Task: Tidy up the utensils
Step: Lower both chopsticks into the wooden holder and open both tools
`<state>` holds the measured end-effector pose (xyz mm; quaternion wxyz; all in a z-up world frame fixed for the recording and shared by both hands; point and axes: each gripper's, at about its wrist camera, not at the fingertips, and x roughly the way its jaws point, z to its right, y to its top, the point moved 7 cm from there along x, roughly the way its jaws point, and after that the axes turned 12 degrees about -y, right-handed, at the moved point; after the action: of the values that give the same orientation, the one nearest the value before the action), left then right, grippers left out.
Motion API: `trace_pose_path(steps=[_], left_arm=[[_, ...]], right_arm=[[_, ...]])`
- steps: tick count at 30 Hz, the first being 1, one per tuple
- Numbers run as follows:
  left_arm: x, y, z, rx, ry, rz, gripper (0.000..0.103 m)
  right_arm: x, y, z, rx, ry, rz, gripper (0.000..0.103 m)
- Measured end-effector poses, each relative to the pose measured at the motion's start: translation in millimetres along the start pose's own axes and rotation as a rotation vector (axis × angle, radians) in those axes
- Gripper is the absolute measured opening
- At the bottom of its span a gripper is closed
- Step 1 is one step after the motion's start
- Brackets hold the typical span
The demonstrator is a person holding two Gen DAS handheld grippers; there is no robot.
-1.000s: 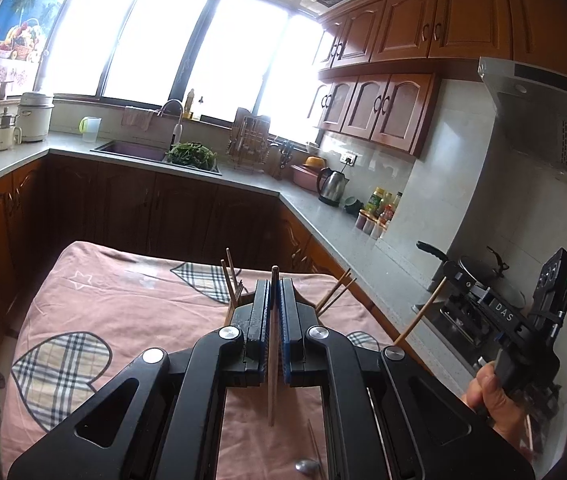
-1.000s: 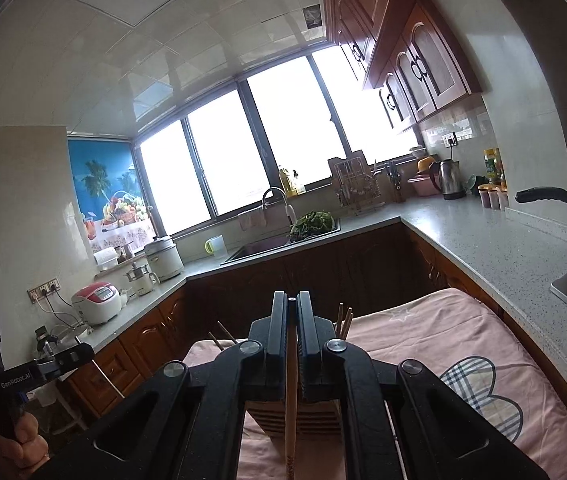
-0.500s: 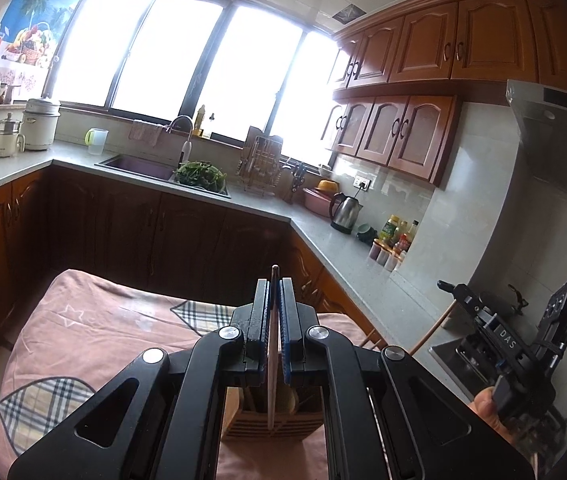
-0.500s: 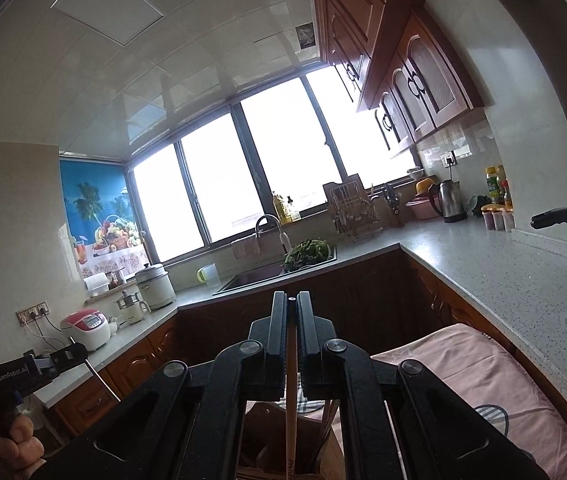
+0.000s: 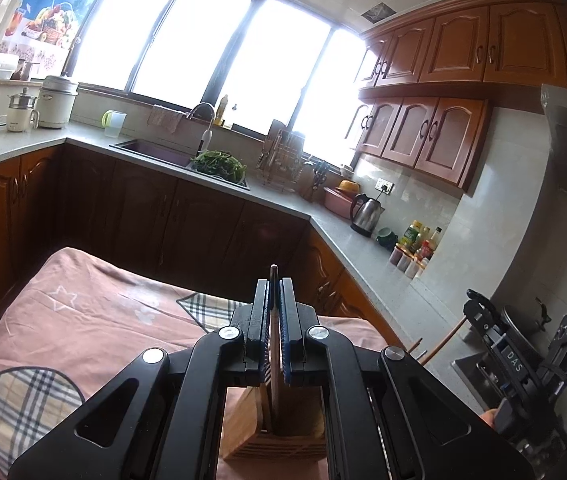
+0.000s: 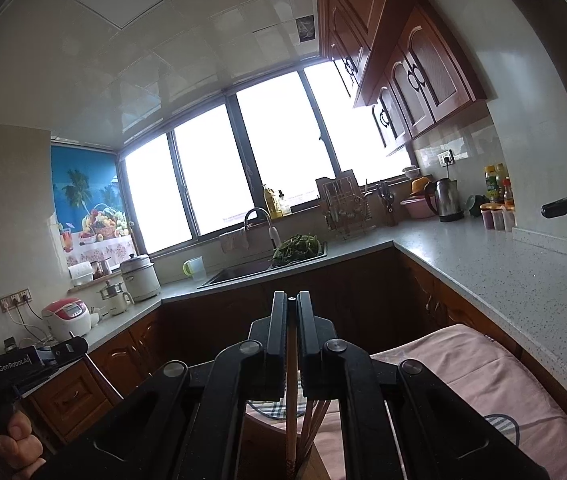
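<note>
My left gripper [image 5: 274, 292] is shut on a wooden chopstick [image 5: 273, 368]. It holds the stick upright, its lower end inside a slatted wooden utensil holder [image 5: 275, 436] right below on the pink tablecloth [image 5: 95, 320]. My right gripper [image 6: 291, 312] is shut on another wooden chopstick [image 6: 291, 400], upright over the same holder, where several chopsticks [image 6: 315, 416] stand. The right gripper also shows at the right of the left wrist view [image 5: 479, 312], and the left gripper at the left of the right wrist view [image 6: 71, 348].
The table with the pink cloth [image 6: 475, 380] stands inside an L-shaped counter [image 5: 343, 240] with a sink [image 5: 155, 148], greens [image 5: 219, 162], a kettle [image 5: 365, 210], bottles [image 5: 419, 240], and rice cookers [image 5: 57, 100]. A stove and pan [image 5: 519, 320] are at the right.
Both grippers have tilted up and come down over the wooden holder. The chopsticks' lower ends now sit inside it; a second ago the holder was further ahead on the cloth.
</note>
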<state>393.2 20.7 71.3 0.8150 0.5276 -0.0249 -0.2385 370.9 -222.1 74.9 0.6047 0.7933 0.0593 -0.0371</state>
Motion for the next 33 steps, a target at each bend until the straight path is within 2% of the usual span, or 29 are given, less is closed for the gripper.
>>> trace_pose_path(steps=[13,28,31,32,33], left_arm=[[34.5,-48.9,-16.4,-0.030,0.007,-0.105,0.004],[39.9,-50.5,-15.1,-0.040,-0.004,-0.137,0.004],[37.7,-50.6,-15.1,-0.037,0.003,-0.141,0.012],[36.3,-50.4,-15.3,-0.034,0.013,-0.139,0.022],[33.9,-50.3,-15.3,-0.033,0.020,-0.134,0.036]], right_arm=[[20.0,-57.0,9.2,0.012,-0.014,-0.105,0.005],[20.9,-57.6,8.5,0.021,-0.018,-0.137,0.008],[18.4,-57.0,8.6,0.023,-0.018,-0.141,0.012],[18.6,-56.9,9.5,0.026,-0.020,-0.139,0.022],[17.4,-56.5,10.8,0.031,-0.022,-0.138,0.032]])
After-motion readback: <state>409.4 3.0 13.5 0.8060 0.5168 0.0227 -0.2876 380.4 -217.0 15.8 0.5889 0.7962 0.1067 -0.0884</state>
